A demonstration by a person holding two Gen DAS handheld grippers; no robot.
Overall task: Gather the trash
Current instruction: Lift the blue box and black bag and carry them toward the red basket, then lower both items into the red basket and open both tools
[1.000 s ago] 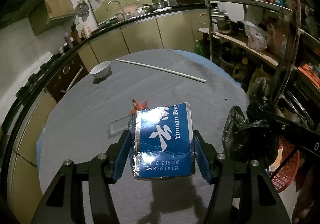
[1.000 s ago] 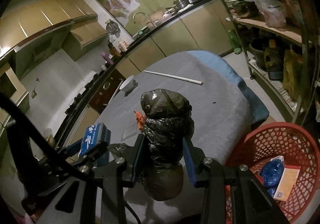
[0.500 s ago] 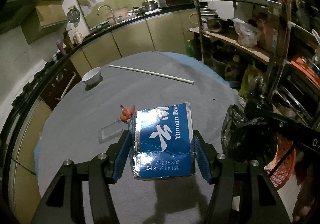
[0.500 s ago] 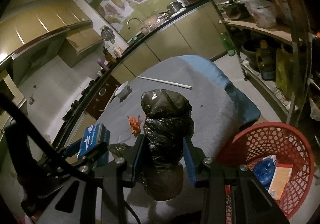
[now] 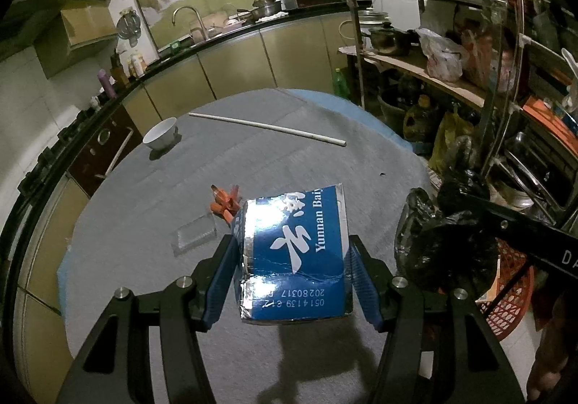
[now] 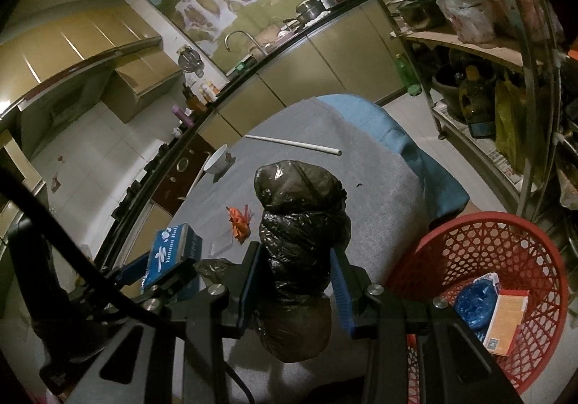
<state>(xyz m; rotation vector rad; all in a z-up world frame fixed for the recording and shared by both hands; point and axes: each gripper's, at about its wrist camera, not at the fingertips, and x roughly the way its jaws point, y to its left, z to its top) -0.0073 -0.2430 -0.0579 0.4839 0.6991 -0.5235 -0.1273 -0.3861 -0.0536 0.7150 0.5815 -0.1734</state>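
Grey cloth covers the desk under both your hands, and the red mesh basket stands just off its right edge, already holding a blue wrapper and an orange card.

Your right gripper is clenched on the black plastic bag, which hangs above the desk near the basket rim. It looks soft and crumpled, probably light, and slick enough to slide; the pads pinch it at its narrow waist, with bulges above and below, which should help keep it from slipping through.

Your left gripper is clamped on the blue foil-edged carton, lifted clear of the desk. It appears empty and light, with thin walls that dent easily, so grip across its flat sides, as you do now, and no harder.

Smallest, an orange scrap and a clear flat wrapper lie on the desk beyond the carton, flimsy things to pinch by an edge.
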